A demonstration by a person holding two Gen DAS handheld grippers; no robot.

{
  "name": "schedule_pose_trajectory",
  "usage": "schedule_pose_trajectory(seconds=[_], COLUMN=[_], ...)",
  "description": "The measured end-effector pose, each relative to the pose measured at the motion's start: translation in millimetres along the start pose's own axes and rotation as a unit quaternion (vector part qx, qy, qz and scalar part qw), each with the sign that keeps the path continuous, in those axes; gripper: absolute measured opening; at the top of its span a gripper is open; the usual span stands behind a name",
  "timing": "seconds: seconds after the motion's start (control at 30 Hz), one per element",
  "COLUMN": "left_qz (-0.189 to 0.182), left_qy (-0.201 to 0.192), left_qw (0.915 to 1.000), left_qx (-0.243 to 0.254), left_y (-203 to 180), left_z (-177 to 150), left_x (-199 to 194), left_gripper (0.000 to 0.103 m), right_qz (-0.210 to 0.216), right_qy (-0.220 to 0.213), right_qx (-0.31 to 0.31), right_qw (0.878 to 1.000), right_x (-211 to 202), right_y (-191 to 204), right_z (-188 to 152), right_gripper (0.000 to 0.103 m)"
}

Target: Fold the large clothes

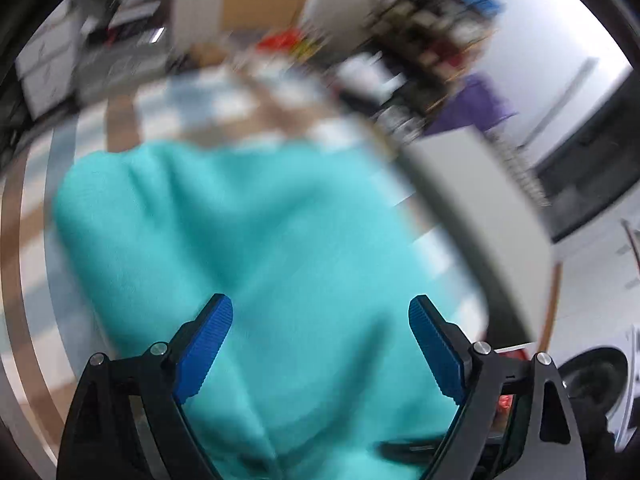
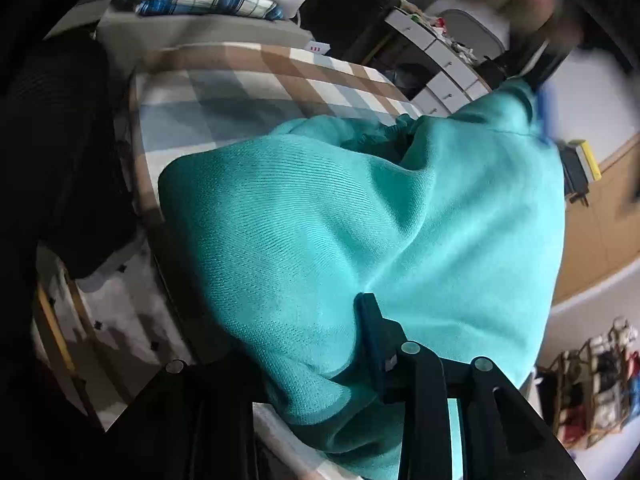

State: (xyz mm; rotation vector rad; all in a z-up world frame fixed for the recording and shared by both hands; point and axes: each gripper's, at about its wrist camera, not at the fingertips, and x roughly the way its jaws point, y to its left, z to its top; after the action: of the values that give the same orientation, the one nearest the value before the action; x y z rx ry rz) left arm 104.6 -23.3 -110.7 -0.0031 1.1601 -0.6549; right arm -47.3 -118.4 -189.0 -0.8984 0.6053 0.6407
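Note:
A large teal sweatshirt (image 1: pixel 248 232) lies bunched on a checked tablecloth (image 1: pixel 120 120). My left gripper (image 1: pixel 320 344) is open, its blue pads wide apart just above the teal cloth; this view is blurred by motion. In the right wrist view the sweatshirt (image 2: pixel 320 220) is lifted in folds over the checked tablecloth (image 2: pixel 240 92). My right gripper (image 2: pixel 360 340) is shut on the teal cloth near its lower edge; one finger (image 2: pixel 376 344) shows, the other is hidden under the fabric. The other gripper, in a hand, shows blurred at the top right (image 2: pixel 532 56) by a raised part of the cloth.
Folded clothes (image 2: pixel 208 0) are stacked at the table's far end. A dark chair back (image 2: pixel 60 140) stands left of the table. White drawers (image 2: pixel 440 64) and a cluttered shelf (image 2: pixel 600 392) stand beyond. A grey slab (image 1: pixel 472 216) blurs across the left view.

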Motion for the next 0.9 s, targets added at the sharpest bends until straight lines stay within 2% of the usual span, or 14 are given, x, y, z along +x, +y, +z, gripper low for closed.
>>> schedule_pose_trajectory(seconds=[0.03,0.13,0.27,0.33,0.4,0.47,0.5,0.53,0.6,0.67,0.73,0.8,0.87,0.9], left_qz=[-0.008,-0.049,-0.04,-0.028,-0.019,-0.024,-0.034,-0.052,-0.105,-0.112,-0.076,-0.03,-0.014,0.001], left_qy=[0.001,-0.029,-0.045,-0.05,-0.053,-0.078,-0.091,-0.102,-0.126,-0.132,-0.091,-0.049,-0.065,-0.074], left_qw=[0.9997,0.9968,0.9965,0.997,0.9969,0.9947,0.9932,0.9915,0.986,0.9848,0.9927,0.9982,0.9975,0.9968], left_qx=[-0.022,-0.057,-0.059,-0.052,-0.056,-0.063,-0.064,-0.062,-0.03,0.004,0.025,0.019,0.021,0.03], left_y=[15,39,43,37,36,27,25,22,-2,-22,-36,-31,-25,-27], left_z=[-8,-23,-42,-45,-41,-44,-45,-47,-62,-77,-88,-103,-118,-123], left_x=[8,4,-4,-10,-16,-39,-47,-55,-81,-85,-60,-20,0,3], left_gripper=[0.086,0.086,0.086,0.086,0.085,0.085,0.085,0.085,0.086,0.087,0.087,0.086,0.086,0.085], right_qz=[0.034,0.132,0.217,0.22,0.204,0.223,0.246,0.26,0.313,0.354,0.342,0.343,0.35,0.345], right_qy=[-0.008,-0.033,-0.074,-0.106,-0.093,-0.062,-0.036,-0.023,-0.039,-0.044,-0.037,-0.032,-0.03,-0.026], right_qx=[0.016,0.067,0.182,0.281,0.373,0.426,0.448,0.465,0.495,0.523,0.532,0.543,0.547,0.539], right_qw=[0.999,0.988,0.956,0.928,0.9,0.874,0.859,0.846,0.81,0.774,0.774,0.766,0.76,0.768], right_x=[-8,-35,-67,-76,-63,-35,-14,2,18,30,37,45,47,46], right_y=[-4,-24,-74,-116,-151,-168,-170,-170,-173,-175,-175,-172,-170,-168], right_z=[-3,-13,-31,-43,-54,-63,-68,-72,-84,-91,-95,-100,-100,-96], right_gripper=[0.063,0.078,0.078,0.078,0.078,0.069,0.045,0.037,0.034,0.027,0.008,0.0,0.0,0.0])
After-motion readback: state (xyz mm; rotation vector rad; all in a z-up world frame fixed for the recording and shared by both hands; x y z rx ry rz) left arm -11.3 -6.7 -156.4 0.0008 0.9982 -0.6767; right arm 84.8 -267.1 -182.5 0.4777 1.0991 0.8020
